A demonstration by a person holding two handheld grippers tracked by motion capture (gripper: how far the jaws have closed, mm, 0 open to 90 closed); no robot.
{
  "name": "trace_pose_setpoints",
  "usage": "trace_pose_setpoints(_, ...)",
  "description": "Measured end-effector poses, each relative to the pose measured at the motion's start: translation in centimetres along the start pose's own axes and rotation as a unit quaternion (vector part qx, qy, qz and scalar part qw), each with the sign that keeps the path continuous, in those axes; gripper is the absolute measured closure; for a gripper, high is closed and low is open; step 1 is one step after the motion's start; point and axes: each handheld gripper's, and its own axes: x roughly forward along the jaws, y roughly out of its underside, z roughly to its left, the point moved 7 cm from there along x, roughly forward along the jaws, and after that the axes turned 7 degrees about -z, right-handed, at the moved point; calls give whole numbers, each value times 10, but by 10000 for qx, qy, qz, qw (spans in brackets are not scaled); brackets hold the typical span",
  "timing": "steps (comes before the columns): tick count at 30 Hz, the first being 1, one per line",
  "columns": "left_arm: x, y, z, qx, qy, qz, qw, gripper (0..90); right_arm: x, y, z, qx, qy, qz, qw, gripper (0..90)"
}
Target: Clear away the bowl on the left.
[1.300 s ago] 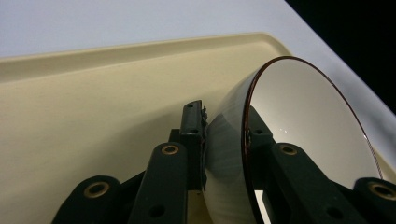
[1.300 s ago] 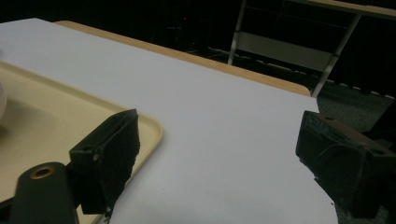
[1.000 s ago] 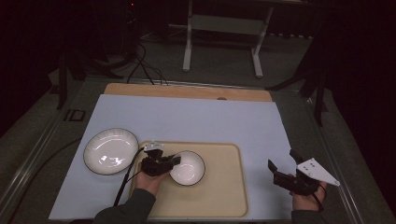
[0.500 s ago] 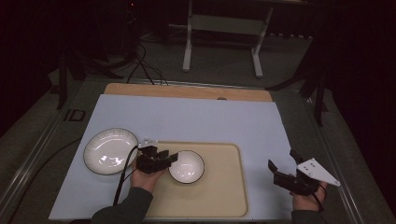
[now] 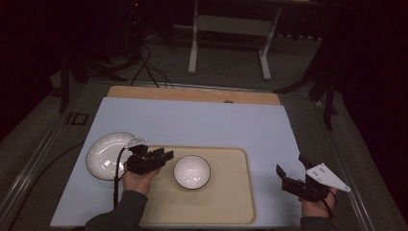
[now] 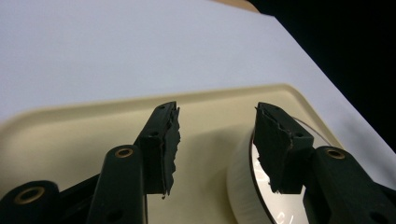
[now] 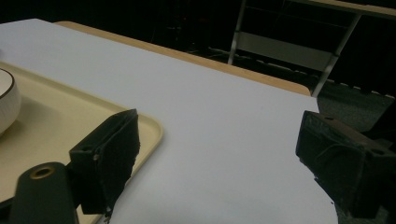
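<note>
Bowl [image 5: 192, 172] sits upright on the tray [image 5: 226, 211]. Your left claw [image 5: 163, 156], jaws just opened and empty, hangs beside its rim. Right claw [image 5: 290, 172] spread wide, idle over the desk [image 5: 202, 125].

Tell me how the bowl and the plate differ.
The bowl sits on the beige tray; the plate lies on the white table cover, left of the tray. The bowl is smaller and deeper; the plate is wider and flatter. Both are white, round, dark-rimmed.

Bowl [image 6: 261, 196] partly behind claw, perhaps half cut off below.
</note>
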Motion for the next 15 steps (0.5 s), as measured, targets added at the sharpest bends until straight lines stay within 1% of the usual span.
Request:
trace_pose_setpoints(2,-5,-4,3,31,-35,-49,10000,504,0,0,0,3,3,-1,10000,132)
trace_pose_setpoints(4,-12,-9,8,98,-131,-104,9998,499,0,0,0,2,2,-2,10000,132)
trace_pose_setpoints(6,-18,-12,13,72,-185,-175,9996,490,0,0,0,3,0,-1,10000,132)
trace_pose_setpoints(7,-20,-14,15,100,-215,-194,9995,489,0,0,0,2,-1,-2,10000,132)
trace_pose_setpoints(9,-27,-18,19,228,-343,-277,9988,489,0,0,0,3,0,-3,10000,132)
trace_pose_setpoints(11,-35,-22,22,344,-426,-362,9978,477,0,0,0,4,4,-5,10000,132)
trace_pose_setpoints(12,-40,-25,25,424,-502,-421,9969,469,0,0,0,7,1,-10,10000,132)
trace_pose_setpoints(15,-51,-28,33,603,-650,-489,9949,447,0,0,0,14,2,-7,10000,132)
